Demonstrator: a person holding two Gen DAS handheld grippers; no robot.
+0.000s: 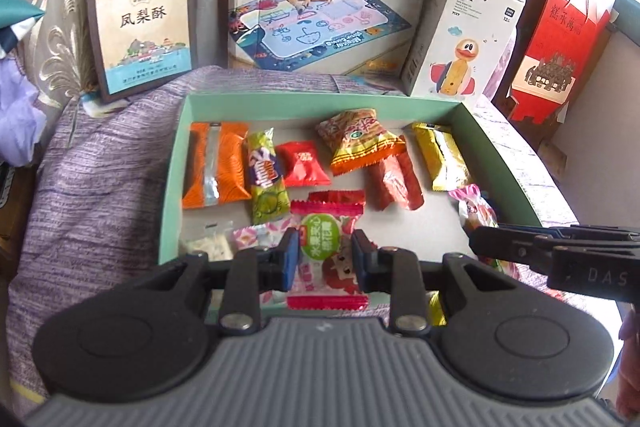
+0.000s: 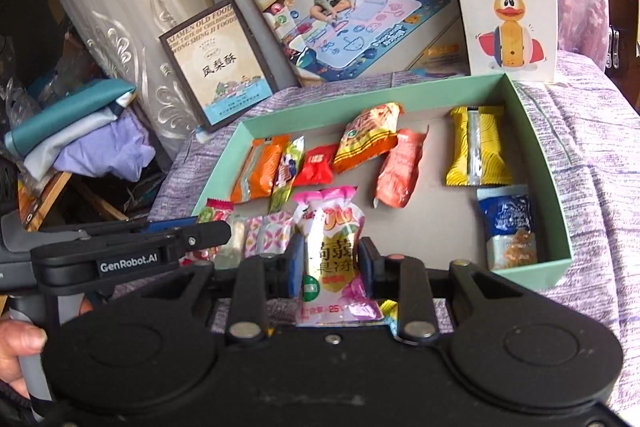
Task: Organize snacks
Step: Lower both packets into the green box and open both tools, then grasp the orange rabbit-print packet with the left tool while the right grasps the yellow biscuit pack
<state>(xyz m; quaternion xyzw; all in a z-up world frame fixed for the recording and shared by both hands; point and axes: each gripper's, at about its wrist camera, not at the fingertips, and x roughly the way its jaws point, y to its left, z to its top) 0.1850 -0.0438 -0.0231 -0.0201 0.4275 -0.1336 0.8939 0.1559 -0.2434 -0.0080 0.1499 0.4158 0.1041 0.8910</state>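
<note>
I have a packet in each claw. My left claw (image 1: 325, 259) is clamped on a marshmallow packet (image 1: 327, 251) with a green label and red crimped ends; its long axis runs straight away from me, along the fingers. My right claw (image 2: 331, 267) is clamped on a pink jelly pouch (image 2: 334, 259), which also lies lengthwise along the fingers, top end pointing forward.

Both packets hang over the near edge of the green tray (image 1: 500, 147), which sits on a purple-covered surface; the bare grey floor of the tray lies directly ahead of both claws. The open patch in the middle of the near row is the place I judge most likely for either packet. The right claw is nearer the tray's right half, where a blue packet (image 2: 509, 227) lies by the right wall; the left claw is nearer the left corner.

Counted in the tray: one orange packet (image 1: 216, 165), one green-and-purple packet (image 1: 266, 183), one small red packet (image 1: 304, 163), one orange noodle bag (image 1: 360, 139), one red stick packet (image 1: 394, 183), one yellow packet (image 1: 440, 155), one blue, plus a pink-patterned packet (image 2: 268, 233) and a whitish one (image 1: 210, 247) at the near-left, partly hidden. Nine, then, and two more held.
</note>
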